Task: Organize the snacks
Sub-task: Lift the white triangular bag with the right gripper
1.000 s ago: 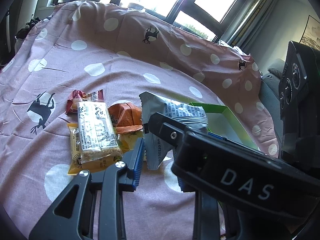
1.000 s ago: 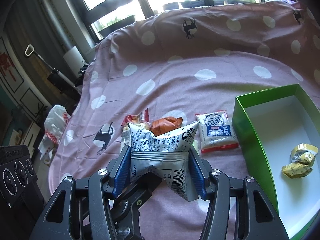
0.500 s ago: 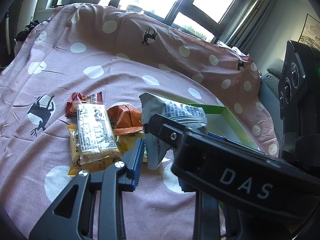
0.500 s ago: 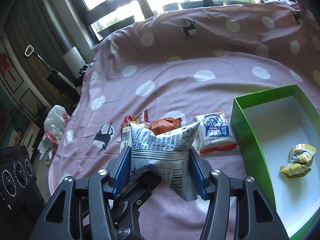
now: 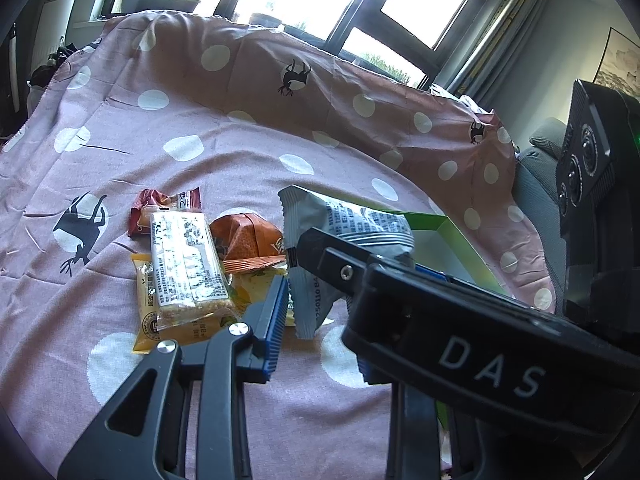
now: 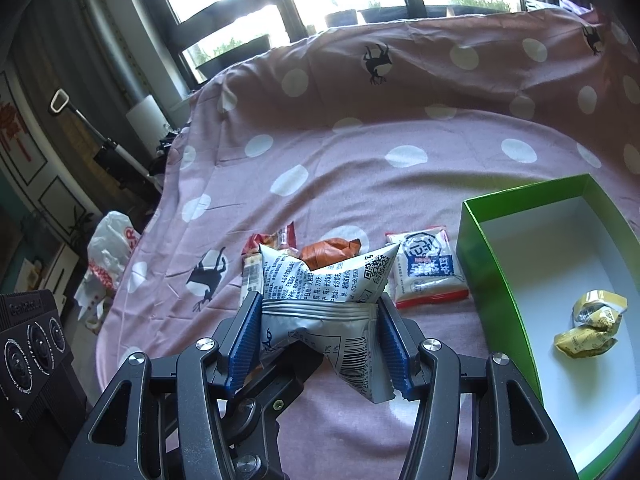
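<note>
Clamping the grey snack packet (image 6: 320,304), the right gripper (image 6: 320,344) hangs left of the green box (image 6: 484,256); left gripper (image 5: 320,328) state cannot be determined.

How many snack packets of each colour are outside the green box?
Silver packet: 1
Orange packet: 1
Red-brown packet: 1
Yellow packet: 1
Clear bar packet: 1
White-and-blue packet: 1
Total: 6
</note>
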The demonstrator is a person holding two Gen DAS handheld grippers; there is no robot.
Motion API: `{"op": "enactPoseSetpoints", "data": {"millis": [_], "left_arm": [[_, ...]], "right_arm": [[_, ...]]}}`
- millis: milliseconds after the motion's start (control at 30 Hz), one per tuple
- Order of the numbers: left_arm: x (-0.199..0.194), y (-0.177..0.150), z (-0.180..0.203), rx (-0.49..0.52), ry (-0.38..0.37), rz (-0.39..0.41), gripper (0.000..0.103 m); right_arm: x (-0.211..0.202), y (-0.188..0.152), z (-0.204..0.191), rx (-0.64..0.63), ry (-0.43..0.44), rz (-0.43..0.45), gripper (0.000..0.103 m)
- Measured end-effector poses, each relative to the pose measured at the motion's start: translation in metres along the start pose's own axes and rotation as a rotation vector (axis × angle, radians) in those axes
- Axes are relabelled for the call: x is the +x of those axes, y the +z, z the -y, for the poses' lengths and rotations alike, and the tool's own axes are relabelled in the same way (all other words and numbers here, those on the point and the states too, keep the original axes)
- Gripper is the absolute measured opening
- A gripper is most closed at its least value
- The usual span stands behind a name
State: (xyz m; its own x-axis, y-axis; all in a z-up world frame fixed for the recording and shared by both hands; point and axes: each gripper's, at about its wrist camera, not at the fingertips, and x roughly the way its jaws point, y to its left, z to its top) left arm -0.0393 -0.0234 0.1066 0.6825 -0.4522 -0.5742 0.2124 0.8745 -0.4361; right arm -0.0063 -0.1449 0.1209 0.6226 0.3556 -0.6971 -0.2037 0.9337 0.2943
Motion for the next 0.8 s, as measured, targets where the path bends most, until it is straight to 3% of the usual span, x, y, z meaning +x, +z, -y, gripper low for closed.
{"op": "enactPoseSetpoints", "data": {"millis": [500,800], "left_arm": [[-0.002,0.001,0.006,0.014,0.001,0.006,0.029],[-0.007,0.005,0.02,0.061,0.001,0.048,0.03]], "right_arm": [[-0.005,0.0,-0.001,-0.002,-0.011,0.012,0.058],[-0.022,0.001,0.002,0.005,-0.01,0.06,0.058]]}}
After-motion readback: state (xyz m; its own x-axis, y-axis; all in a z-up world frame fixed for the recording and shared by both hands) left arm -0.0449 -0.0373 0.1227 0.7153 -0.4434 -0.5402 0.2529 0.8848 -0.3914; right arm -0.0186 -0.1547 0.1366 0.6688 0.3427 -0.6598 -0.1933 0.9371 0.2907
